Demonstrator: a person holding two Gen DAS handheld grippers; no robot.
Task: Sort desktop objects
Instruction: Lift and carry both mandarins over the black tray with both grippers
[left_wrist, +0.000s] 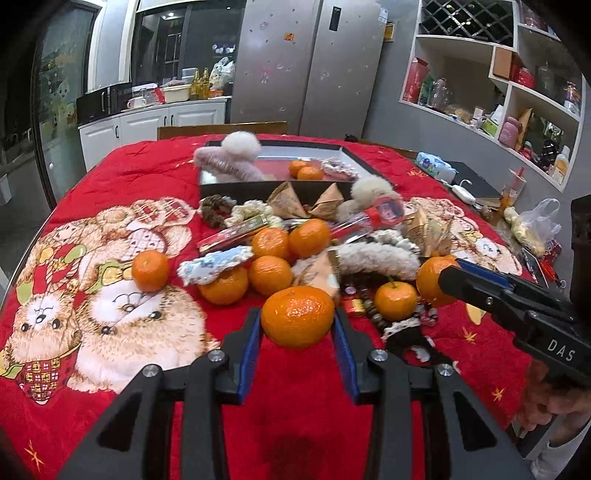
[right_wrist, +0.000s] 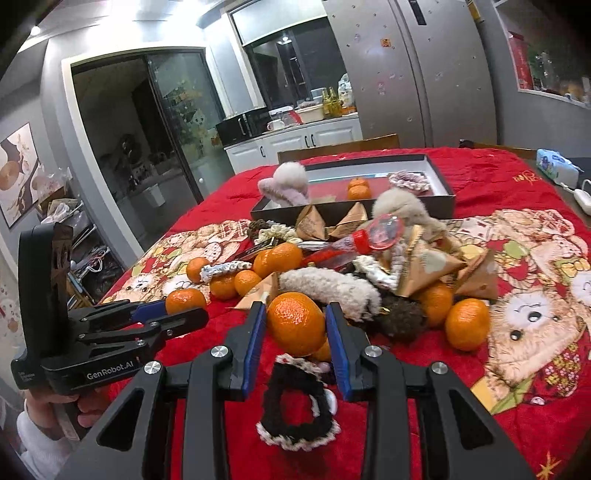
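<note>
A heap of mandarins, fluffy hair clips, scrunchies and paper-wrapped packets lies on the red quilt (left_wrist: 155, 173). My left gripper (left_wrist: 297, 319) is shut on a mandarin (left_wrist: 297, 317) at the heap's near edge. My right gripper (right_wrist: 295, 323) is shut on another mandarin (right_wrist: 295, 323); in the left wrist view it (left_wrist: 456, 275) comes in from the right against that mandarin (left_wrist: 430, 280). The left gripper (right_wrist: 177, 314) shows at the left of the right wrist view with its mandarin (right_wrist: 184, 300). A black sorting box (left_wrist: 277, 184) behind the heap holds two mandarins (left_wrist: 304, 170), a scrunchie and a pink fluffy clip (left_wrist: 229, 158).
A black-and-white scrunchie (right_wrist: 297, 410) lies under the right gripper. A wipes pack (left_wrist: 434, 164), a cable and a plastic bag (left_wrist: 535, 225) sit along the table's right edge. A chair back (left_wrist: 221, 129) stands behind the table. Bare quilt lies to the left.
</note>
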